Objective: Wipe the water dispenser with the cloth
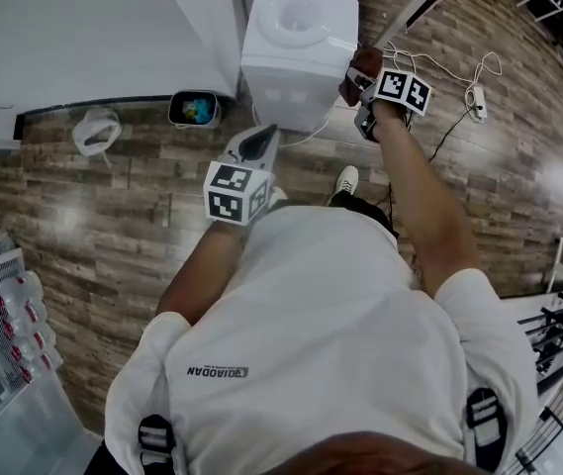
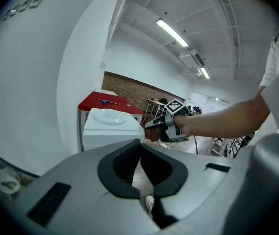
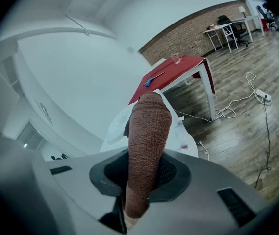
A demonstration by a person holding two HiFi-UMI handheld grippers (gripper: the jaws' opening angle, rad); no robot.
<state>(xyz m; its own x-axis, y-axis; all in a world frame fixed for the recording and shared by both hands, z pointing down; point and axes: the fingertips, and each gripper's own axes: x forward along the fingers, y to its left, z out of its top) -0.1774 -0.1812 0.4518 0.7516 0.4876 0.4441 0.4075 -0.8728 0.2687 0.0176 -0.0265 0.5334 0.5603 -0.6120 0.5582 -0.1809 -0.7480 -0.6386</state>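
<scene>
Person stands on a plank floor [image 1: 113, 216]. The water dispenser [image 1: 296, 47] is at their 12 o'clock: white casing, round well on top, no bottle fitted.

Right tongs [image 1: 360, 82] are reached out to the dispenser's 3 o'clock flank, at the upper edge. In the right gripper view these tongs [image 3: 146, 168] are pinching the cloth [image 3: 149, 126]. It is brown, bunched into a thick roll, and stands well past the tips. We judge it is held long like this so that fabric, not hard plastic, meets the casing. In the head view the cloth [image 1: 363, 65] sits at the dispenser's top right corner. We cannot tell whether it is touching or just beside.

Left tongs [image 1: 259, 139] are at the dispenser's 6 o'clock, near the front face but apart from it. In the left gripper view they [image 2: 139, 153] are pressed together with nothing between the pads. We read them as parked, kept low and out of the wiping arm's path, yet near enough to steady the casing if it shifts.

Power strip [image 1: 476, 97] and its cable lie on the floor at the dispenser's 3 o'clock. Worth minding if the wipe goes down that flank.

Stage, as we judge it: the wipe is at the right upper edge. Nothing shows which faces are done.
</scene>
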